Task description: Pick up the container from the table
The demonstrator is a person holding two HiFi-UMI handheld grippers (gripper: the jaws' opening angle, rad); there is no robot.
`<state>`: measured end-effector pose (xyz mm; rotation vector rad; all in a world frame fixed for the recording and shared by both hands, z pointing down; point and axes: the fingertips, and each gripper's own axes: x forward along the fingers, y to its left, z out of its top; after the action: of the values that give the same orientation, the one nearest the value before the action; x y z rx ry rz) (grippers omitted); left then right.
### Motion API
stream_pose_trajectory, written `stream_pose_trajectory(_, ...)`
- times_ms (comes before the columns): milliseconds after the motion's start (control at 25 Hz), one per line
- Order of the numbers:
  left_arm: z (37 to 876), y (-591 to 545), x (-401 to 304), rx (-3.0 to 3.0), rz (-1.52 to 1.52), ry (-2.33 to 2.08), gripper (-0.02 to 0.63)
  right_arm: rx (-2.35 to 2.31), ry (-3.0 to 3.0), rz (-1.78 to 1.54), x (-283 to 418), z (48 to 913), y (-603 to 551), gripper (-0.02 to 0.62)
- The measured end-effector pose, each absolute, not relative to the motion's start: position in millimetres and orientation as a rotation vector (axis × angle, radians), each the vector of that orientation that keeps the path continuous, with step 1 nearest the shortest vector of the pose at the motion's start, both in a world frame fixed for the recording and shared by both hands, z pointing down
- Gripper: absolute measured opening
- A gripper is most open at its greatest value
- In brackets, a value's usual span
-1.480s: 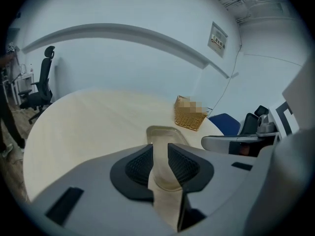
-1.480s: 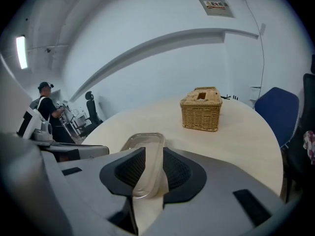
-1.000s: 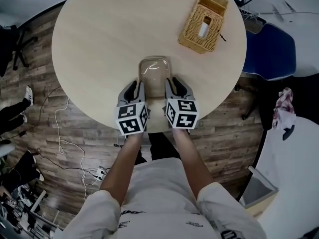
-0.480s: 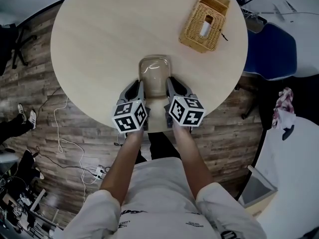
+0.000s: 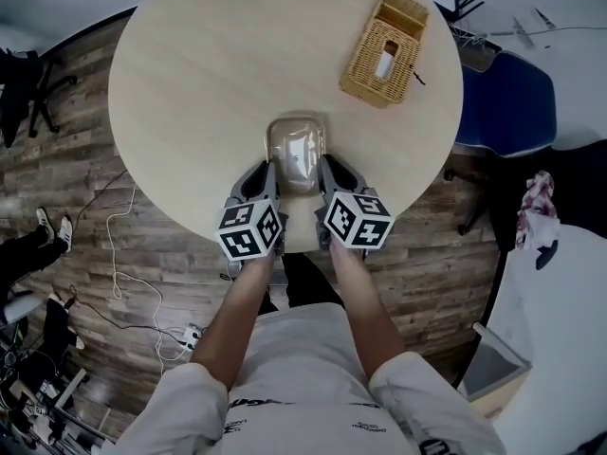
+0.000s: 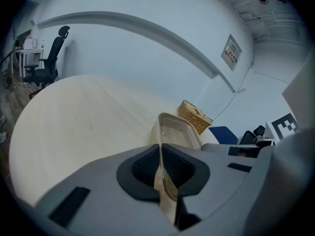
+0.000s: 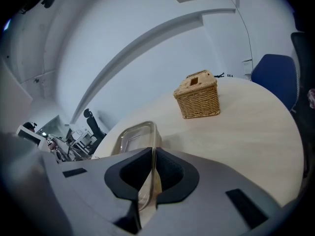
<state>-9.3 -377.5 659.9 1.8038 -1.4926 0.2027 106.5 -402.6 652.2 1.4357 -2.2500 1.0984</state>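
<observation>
Round pale worktop [image 5: 209,74] above our plank floor [image 5: 114,245]. Our left gripper [image 6: 160,166] and right gripper [image 7: 152,173] slant downward, fingers [image 6: 142,168] clamped on the container [image 5: 297,150], the right's closing.

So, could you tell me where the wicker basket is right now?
In the head view the basket stands on the far right of the round table, beyond and right of the clear container.
</observation>
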Motion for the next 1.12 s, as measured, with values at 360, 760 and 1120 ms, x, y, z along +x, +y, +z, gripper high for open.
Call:
stream_pose_trajectory(360, 579.7, -348.8, -20.9, 1.927, 0.133, -1.503, 0.035, 1.491, -2.346, 0.982, 95.7, 570.7, -370.4, 0.057)
stream_pose_trajectory(760, 499.5, -292.4, -45.6, 2.060, 0.071, -1.519, 0.035, 1.541, -2.429, 0.864, 71.6, 491.3, -311.2, 0.060)
stream_pose_trajectory(1120, 451.1, -239.9, -64.6, 2.146, 0.019, -1.517, 0.035, 1.610, -2.486, 0.730, 53.3, 441.9, -254.4, 0.061)
